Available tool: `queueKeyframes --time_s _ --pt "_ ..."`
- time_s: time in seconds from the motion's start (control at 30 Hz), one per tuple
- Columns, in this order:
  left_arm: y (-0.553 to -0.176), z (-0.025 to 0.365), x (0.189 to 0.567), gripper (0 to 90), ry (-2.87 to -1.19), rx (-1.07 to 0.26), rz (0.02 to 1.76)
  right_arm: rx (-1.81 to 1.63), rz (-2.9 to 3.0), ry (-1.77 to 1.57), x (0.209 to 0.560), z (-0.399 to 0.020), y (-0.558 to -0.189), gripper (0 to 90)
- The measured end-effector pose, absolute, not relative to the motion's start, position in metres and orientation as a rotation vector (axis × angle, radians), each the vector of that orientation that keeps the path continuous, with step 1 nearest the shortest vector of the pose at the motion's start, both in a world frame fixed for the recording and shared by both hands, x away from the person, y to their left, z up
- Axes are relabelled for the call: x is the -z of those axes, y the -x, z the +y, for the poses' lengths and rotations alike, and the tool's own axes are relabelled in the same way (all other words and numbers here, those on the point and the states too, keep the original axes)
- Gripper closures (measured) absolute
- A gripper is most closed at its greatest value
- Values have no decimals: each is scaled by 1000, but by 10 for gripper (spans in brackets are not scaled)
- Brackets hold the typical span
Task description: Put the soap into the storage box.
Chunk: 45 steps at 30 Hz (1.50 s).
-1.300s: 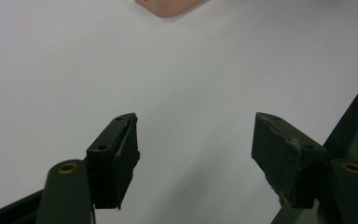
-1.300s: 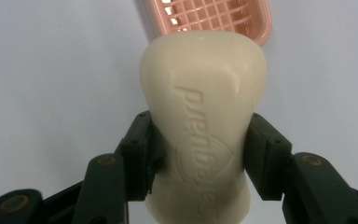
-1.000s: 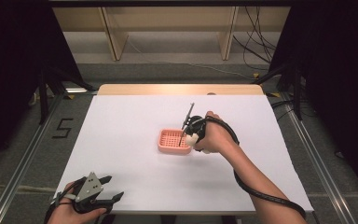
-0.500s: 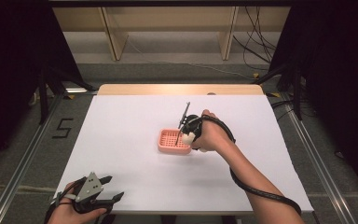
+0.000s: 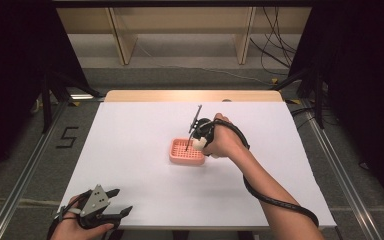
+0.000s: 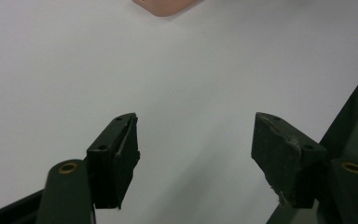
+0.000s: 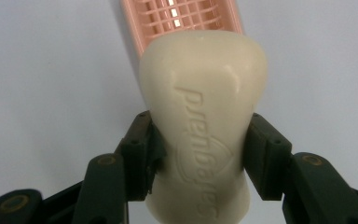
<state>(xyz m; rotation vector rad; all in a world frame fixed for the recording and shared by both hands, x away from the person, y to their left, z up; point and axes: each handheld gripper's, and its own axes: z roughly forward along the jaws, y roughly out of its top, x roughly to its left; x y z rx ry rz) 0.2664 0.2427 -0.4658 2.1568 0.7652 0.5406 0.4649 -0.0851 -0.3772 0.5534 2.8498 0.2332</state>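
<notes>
Nearest the person's edge of the white table [image 5: 145,130], well apart from the pink plastic soap dish with a grid floor [image 5: 187,151] that sits near the table's middle, the left gripper [image 5: 122,202] rests low in the person's left hand [image 5: 72,225], a grey three-cornered plate on top of it. In the left gripper view its two black jaws stand wide apart with only bare white table between them, and a corner of the pink soap dish [image 6: 165,5] shows at the far top edge.

Farther in, the person's right forearm reaches toward the dish, a black cable trailing along it. The right hand [image 5: 225,140] holds the right gripper [image 5: 196,143] at the dish's right side, pointing down at it. In the right gripper view the jaws are clamped on a cream-coloured oval bar of soap [image 7: 205,130] with a raised brand name pressed into its face; the pads press on its two narrower sides. The bar stands between the camera and the dish [image 7: 179,18], whose pink grid shows just beyond the soap's far end. From above, the soap [image 5: 198,143] shows as a pale lump over the dish's right edge; whether it touches the dish I cannot tell.
</notes>
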Motion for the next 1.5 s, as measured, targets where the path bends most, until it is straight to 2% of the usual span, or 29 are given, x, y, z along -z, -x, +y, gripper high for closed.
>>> queueKeyframes --time_s 1.5 --pt "-266 242 466 315 -2161 -540 766 -245 2851 -517 377 -56 -478 507"
